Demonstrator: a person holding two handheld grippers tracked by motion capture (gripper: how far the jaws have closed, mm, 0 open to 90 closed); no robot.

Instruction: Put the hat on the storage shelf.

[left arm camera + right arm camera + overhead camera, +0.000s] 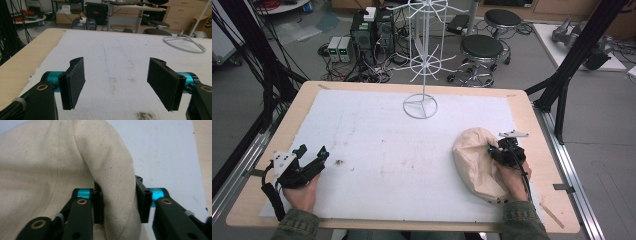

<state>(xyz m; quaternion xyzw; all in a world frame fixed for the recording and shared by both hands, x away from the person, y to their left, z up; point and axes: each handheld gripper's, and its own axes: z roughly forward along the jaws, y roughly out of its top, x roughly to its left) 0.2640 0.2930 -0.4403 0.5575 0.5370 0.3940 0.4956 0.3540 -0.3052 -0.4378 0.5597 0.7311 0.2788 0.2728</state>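
High view shows a person seated at a pale wooden tabletop (522, 107) covered by a white, slightly stained felt-like mat (387, 145), with a tool in each hand. The thing being worked is a soft, cream-coloured canvas cloth bag (474, 160), lying slumped in a rounded heap on the right part of the mat, near the person's edge. The right tool (501, 152) sits at the bag's right side, and in the right gripper view its jaws press from both sides on a raised fold of the cloth (117, 187): a thick, rolled ridge of coarse woven fabric with fine dark specks, pinched between the black pads.

The left tool (314, 159) rests low over the mat at the far left, well apart from the bag. In the left gripper view its jaws stand wide with nothing between them, their flat pads (76, 80) faced with dark, rough foam-like material.

The step in hand appears to be the first grasp on the bag, a hold on one fold. At the far middle of the mat stands a white wire display rack (424, 60) on a ring base, with thin hooked arms; the bag may be meant for it, though that is a guess. The next move likely calls for lifting gently, since limp cloth sags and can slip from a narrow pinch, and for bringing the left tool across to support the loose side.
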